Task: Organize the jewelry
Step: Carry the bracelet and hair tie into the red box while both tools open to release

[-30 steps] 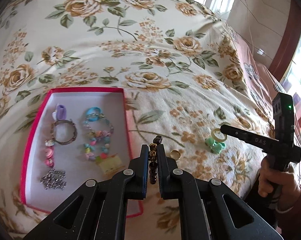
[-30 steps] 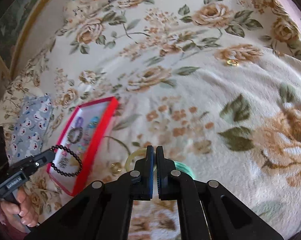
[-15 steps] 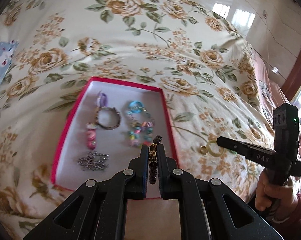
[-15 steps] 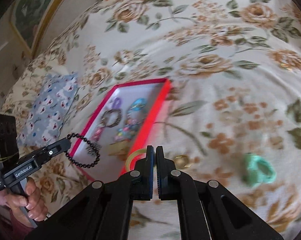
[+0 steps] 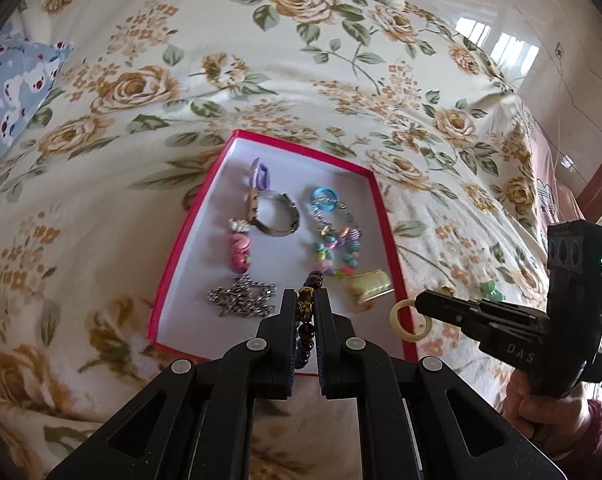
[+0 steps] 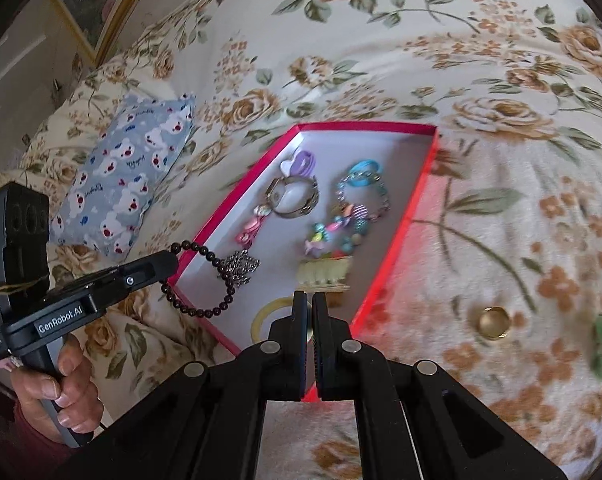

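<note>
We hold the dark bead bracelet [image 6: 199, 280] pinched in our left tool [image 5: 306, 304] and the pale ring [image 5: 409, 318] clamped in our right tool [image 6: 310, 312], both over the red tray's [image 5: 189, 216] near edge, ready to drop in.

Home bedroom: floral bedspread [image 5: 149, 92], blue bear-print pillow [image 6: 121, 184], framed picture [image 6: 97, 0] on wall.

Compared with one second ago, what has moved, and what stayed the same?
Both hand-held grippers swung left toward the red box: the left brought its dark bead bracelet over it, the right carried the yellow ring from the bedspread to its near edge. Both grips stayed shut; the box contents are unchanged.
</note>
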The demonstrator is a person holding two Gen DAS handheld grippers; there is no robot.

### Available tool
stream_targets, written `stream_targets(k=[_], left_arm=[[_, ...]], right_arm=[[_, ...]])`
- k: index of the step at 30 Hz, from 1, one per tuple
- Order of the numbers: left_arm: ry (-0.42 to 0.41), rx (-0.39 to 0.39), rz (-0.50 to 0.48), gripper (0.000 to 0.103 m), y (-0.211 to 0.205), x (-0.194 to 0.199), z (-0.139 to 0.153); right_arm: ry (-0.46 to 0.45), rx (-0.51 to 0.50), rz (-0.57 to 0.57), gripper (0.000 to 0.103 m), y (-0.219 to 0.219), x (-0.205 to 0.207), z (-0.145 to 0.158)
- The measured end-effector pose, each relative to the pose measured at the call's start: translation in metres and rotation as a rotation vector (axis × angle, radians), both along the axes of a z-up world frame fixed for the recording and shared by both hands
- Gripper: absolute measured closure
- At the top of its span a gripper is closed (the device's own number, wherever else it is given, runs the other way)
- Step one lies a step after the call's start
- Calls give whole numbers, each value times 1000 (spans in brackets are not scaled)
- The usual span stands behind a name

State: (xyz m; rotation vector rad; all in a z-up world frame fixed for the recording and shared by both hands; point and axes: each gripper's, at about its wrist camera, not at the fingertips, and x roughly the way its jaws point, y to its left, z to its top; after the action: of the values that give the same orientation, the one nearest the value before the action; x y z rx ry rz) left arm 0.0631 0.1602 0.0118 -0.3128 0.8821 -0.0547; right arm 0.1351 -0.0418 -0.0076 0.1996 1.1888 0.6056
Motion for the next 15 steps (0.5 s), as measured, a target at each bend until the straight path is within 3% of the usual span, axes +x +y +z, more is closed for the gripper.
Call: stream_targets(k=[15], left_arm=[[83,23,82,96,24,22,-39]], right_arm=[[25,-94,63,101,26,-4,-33]])
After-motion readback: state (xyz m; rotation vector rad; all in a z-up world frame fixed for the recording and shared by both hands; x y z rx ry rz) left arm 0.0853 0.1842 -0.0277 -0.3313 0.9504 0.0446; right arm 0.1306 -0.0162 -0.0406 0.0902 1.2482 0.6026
